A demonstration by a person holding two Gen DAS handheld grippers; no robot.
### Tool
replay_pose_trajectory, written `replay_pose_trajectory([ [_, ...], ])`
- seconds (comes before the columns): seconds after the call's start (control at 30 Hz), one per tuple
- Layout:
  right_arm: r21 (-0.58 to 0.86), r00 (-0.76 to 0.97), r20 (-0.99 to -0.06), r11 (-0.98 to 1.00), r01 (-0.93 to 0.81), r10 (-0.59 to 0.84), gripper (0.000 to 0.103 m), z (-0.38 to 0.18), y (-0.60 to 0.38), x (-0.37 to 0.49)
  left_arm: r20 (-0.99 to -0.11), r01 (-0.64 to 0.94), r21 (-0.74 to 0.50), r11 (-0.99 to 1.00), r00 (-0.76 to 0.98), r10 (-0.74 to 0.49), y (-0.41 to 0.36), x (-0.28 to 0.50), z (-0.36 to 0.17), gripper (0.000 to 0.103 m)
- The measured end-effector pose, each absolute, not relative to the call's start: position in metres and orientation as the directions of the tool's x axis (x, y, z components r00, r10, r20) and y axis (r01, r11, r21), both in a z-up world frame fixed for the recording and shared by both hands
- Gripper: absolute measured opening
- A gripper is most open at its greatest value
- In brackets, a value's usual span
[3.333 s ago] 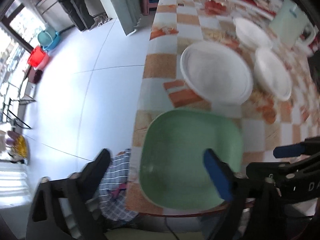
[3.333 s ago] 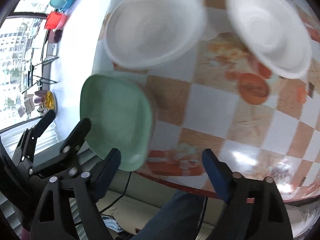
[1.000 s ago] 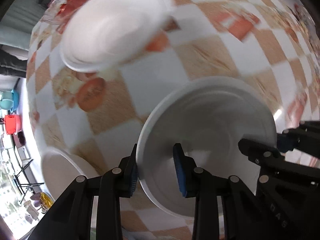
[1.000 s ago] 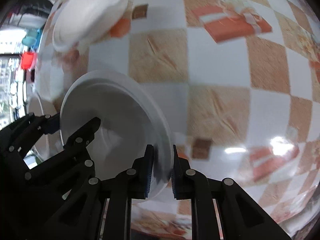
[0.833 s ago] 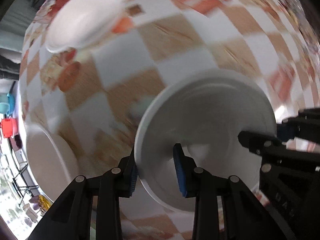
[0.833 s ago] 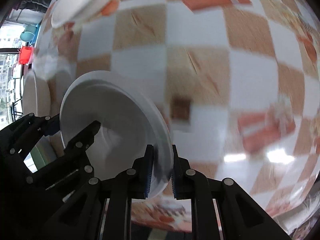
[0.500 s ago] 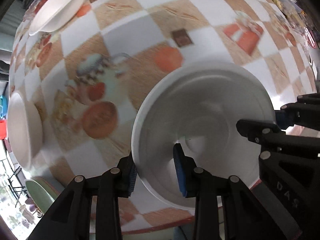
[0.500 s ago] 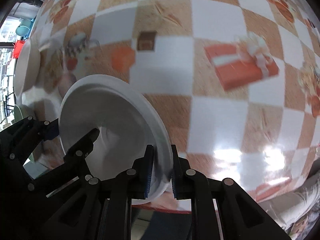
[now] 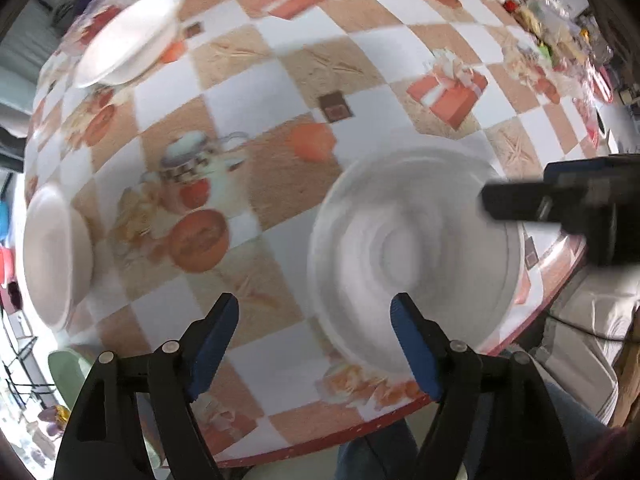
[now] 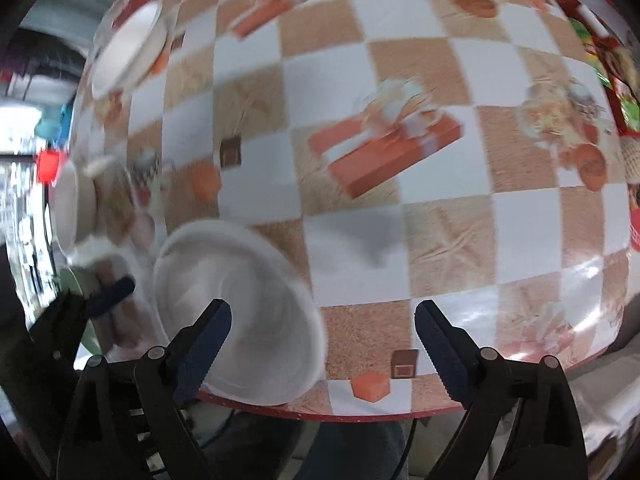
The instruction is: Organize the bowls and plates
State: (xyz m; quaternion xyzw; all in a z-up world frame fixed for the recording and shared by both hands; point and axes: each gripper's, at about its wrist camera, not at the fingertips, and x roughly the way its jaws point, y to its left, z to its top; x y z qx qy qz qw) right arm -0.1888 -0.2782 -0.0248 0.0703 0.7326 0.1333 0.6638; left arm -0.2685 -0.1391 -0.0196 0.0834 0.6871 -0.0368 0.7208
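Observation:
A large white plate [image 9: 412, 252] lies on the checked tablecloth [image 9: 248, 92] near the table's front edge; it also shows in the right wrist view [image 10: 240, 312], blurred. My left gripper [image 9: 316, 328] is open, its right finger over the plate's near rim. My right gripper [image 10: 320, 340] is open and empty, its left finger over the plate. A white bowl [image 9: 52, 252] sits at the left. Another white plate [image 9: 124, 48] lies far left. A green plate's edge [image 9: 68, 376] shows at lower left.
The table's red front edge [image 9: 360, 432] runs close below the plate. Packets and clutter [image 9: 560, 32] lie at the far right of the table. A person's legs [image 9: 380, 452] are under the edge. A red bucket [image 10: 48, 164] stands on the floor.
Both grippers have opened and let go of the large white plate, which now rests near the front edge. Both have drawn back slightly.

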Motion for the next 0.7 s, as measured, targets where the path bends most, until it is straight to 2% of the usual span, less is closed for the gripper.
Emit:
replay_pose_trajectory([
  [0.07, 0.292, -0.093, -0.953, 0.955, -0.044, 0.287, 0.094, -0.024, -0.295, -0.187, -0.997, 0.150, 0.052, 0.987, 0.071, 0.042, -0.124, -0.271, -0.012, 0.088],
  [0.13, 0.294, -0.083, -0.953, 0.956, -0.011, 0.292, 0.103, -0.020, -0.306, -0.185, -0.996, 0.121, 0.024, 0.992, 0.083, 0.014, -0.118, -0.277, -0.004, 0.090],
  [0.17, 0.291, -0.075, -0.954, 0.957, -0.003, 0.290, 0.103, -0.015, -0.305, -0.187, -0.996, 0.111, 0.014, 0.994, 0.084, 0.005, -0.117, -0.278, -0.002, 0.100],
  [0.2, 0.290, -0.064, -0.955, 0.957, 0.004, 0.290, 0.103, -0.008, -0.305, -0.188, -0.997, 0.094, 0.003, 0.996, 0.083, -0.005, -0.104, -0.294, -0.001, 0.102],
  [0.37, 0.276, -0.027, -0.961, 0.961, 0.023, 0.277, 0.103, 0.020, -0.295, -0.189, -0.994, 0.036, -0.075, 0.997, 0.071, -0.078, -0.083, -0.277, 0.014, 0.103],
  [0.7, 0.243, -0.046, -0.969, 0.969, 0.037, 0.244, 0.103, 0.027, -0.279, -0.209, -0.992, 0.103, -0.036, 0.994, 0.117, -0.048, -0.070, -0.279, 0.052, 0.103],
])
